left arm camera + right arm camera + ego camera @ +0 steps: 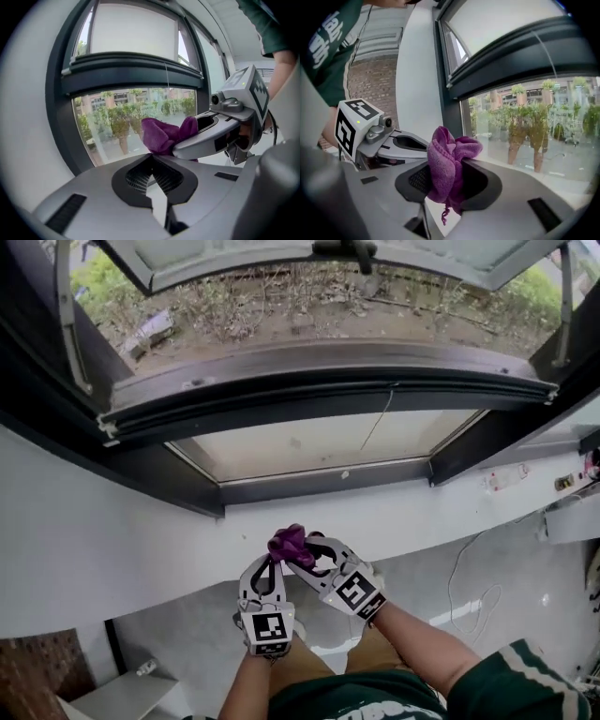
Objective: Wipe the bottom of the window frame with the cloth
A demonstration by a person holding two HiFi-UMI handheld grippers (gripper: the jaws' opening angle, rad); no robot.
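Observation:
A bunched purple cloth (292, 545) sits in front of my chest, below the window. My right gripper (300, 556) is shut on the cloth (447, 164), which bulges out of its jaws with a thread hanging down. My left gripper (277, 564) points up beside it with its jaws together and its tips against the cloth (164, 133); I see nothing held between them. The dark window frame's bottom rail (328, 390) runs across above, under the sash that is swung open outward. Both grippers are well below that rail.
A fixed glass pane (328, 442) with its own dark lower rail (323, 484) lies under the open sash. A white wall (112, 549) runs below it. A white cable (464, 568) trails on the grey floor at right. Metal stay arms (66, 315) flank the opening.

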